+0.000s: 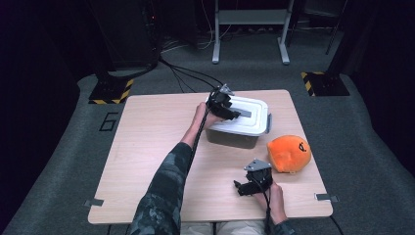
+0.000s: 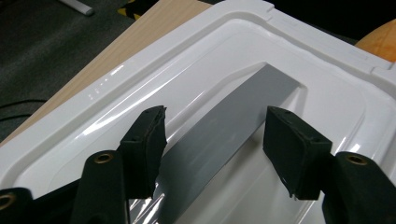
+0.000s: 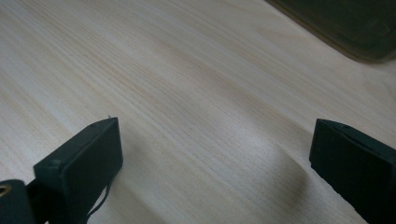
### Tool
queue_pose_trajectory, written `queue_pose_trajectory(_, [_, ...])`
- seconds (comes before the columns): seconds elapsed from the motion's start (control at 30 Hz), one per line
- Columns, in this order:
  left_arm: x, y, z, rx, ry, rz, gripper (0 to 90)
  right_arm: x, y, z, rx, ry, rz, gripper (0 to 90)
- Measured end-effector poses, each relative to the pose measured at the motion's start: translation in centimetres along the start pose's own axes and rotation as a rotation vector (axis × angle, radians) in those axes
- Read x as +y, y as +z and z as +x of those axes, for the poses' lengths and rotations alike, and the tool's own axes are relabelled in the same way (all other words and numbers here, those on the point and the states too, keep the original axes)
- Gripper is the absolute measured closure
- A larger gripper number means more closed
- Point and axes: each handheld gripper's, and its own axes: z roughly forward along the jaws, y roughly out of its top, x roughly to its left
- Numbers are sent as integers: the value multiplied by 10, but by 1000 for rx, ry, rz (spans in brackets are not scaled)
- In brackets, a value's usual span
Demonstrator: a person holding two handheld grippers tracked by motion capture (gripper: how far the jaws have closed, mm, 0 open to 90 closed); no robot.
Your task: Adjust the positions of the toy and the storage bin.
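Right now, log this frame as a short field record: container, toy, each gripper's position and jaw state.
container: grey plastic box with white snap-on lid, lid on
handle: grey flat lid handle, between the left jaws, not gripped
left gripper: open, above lid
right gripper: open, low over light wooden table, holds nothing
toy: orange round plush toy, right of the box
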Motion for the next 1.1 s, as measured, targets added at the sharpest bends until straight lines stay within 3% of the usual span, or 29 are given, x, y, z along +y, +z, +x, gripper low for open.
queue_pose_trajectory(0.47, [-16,-17,-5,-26,15,-20,531,0,0,0,-2,-2,-1,18])
queue_pose_trajectory(0.8, [-29,-33,-20,-31,27,-24,618,0,0,-1,-4,-5,-3,21])
queue_pose_trajectory(0.97, [-38,-44,-37,2,27,-23,651,0,0,-1,-4,-4,-3,22])
queue_pose_trajectory(1.1, [-43,-50,-43,17,24,-27,661,0,0,-1,-4,-4,-3,23])
